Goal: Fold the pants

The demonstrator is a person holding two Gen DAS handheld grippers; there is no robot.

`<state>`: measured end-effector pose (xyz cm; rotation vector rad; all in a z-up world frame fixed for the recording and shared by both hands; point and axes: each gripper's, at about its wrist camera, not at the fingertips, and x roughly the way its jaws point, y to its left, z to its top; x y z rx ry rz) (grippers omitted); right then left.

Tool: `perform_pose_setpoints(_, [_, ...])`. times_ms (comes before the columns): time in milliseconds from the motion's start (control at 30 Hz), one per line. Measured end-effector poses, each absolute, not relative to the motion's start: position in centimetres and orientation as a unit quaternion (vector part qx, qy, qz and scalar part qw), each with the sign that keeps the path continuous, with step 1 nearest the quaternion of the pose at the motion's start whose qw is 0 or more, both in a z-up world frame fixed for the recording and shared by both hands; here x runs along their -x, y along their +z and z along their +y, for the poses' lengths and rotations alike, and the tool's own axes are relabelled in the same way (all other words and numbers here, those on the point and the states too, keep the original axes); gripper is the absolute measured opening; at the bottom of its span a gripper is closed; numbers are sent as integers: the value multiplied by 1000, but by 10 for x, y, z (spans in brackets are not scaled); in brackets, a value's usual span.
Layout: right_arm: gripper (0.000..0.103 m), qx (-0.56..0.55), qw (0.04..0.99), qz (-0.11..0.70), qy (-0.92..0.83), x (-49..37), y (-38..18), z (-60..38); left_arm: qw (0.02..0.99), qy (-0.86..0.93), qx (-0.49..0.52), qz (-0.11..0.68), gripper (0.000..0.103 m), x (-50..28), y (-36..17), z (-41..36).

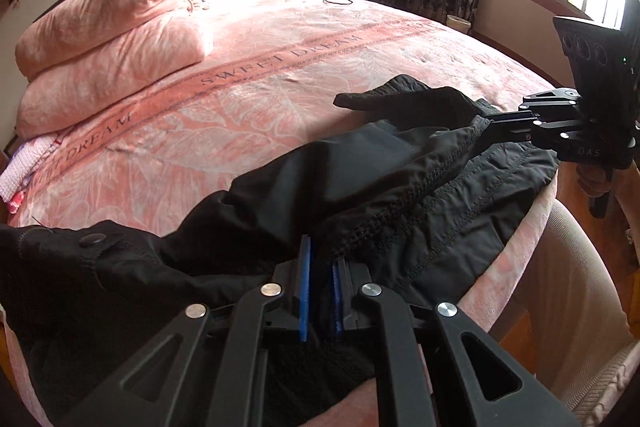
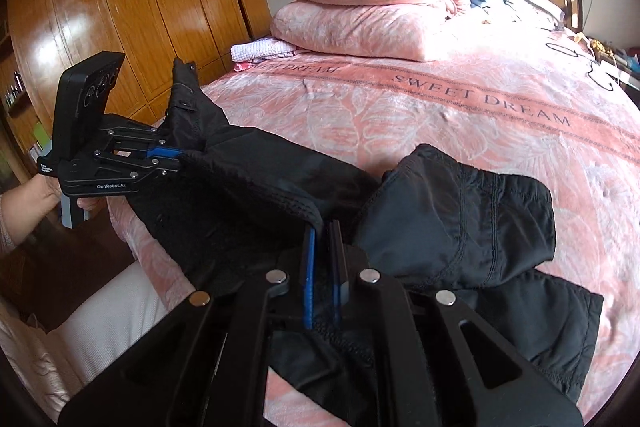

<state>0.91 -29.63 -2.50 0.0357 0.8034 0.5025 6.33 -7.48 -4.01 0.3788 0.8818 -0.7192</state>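
A wide pink bed fills the room ahead of me, a folded pink quilt piled near its headboard, a wooden wardrobe off to one side. The black pants lie bunched across the near edge of the bed. My left gripper is clamped on their fabric, my right gripper likewise pinches the cloth
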Motion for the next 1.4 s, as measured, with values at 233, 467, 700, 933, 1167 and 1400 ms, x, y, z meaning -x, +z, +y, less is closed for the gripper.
perform_pose_setpoints(233, [6, -9, 868, 443, 224, 19, -61, -284, 808, -322, -135, 474, 11, -28, -95, -71])
perform_pose_setpoints(467, [64, -17, 853, 466, 237, 32, -66, -282, 793, -325, -90, 508, 24, -18, -109, -66])
perform_pose_setpoints(700, [79, -19, 894, 408, 185, 32, -7, -289, 807, -358, -7, 470, 85, -18, -54, -41])
perform_pose_setpoints(933, [75, -19, 884, 463, 58, -52, -36, -275, 852, -206, -15, 481, 88, -65, -65, -46])
perform_pose_setpoints(1167, [41, 23, 841, 538, -40, -104, -89, -260, 844, -148, 35, 515, 87, -93, -99, -49])
perform_pose_setpoints(1400, [5, -39, 864, 500, -37, -77, -64, -293, 845, -136, 2, 517, 88, -91, -109, -56])
